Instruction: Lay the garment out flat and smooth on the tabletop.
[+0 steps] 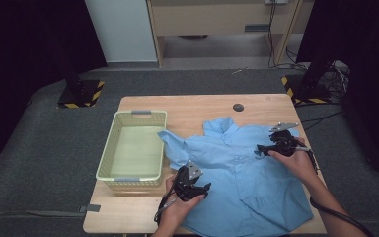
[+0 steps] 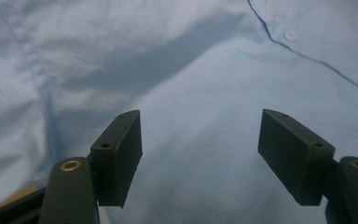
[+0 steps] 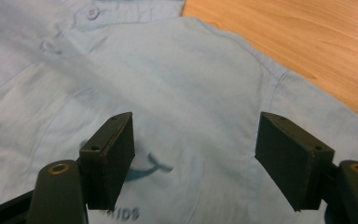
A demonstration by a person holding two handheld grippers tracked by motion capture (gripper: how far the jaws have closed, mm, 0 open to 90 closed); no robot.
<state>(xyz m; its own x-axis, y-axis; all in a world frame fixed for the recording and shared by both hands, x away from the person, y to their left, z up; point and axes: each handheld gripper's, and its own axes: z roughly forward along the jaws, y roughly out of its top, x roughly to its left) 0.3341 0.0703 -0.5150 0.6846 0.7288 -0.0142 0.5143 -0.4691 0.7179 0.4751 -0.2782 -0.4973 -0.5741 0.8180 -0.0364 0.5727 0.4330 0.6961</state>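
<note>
Wooden desk carries a flat blue shirt; left tool and right tool hover apart above it, probably ready to fold.

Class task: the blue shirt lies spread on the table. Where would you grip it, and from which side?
Probably the blue shirt at its outer edges: the sleeve nearest the basket and the opposite shoulder seam, from above. It lies flat, so only edges offer fabric to pinch.

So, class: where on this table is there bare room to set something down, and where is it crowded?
Bare wood runs along the table far edge, behind the basket and shirt, apart from a small dark disc. The near left corner in front of the basket is free too. The basket is empty. The right half is crowded: the shirt covers it, with both grippers over it.
</note>
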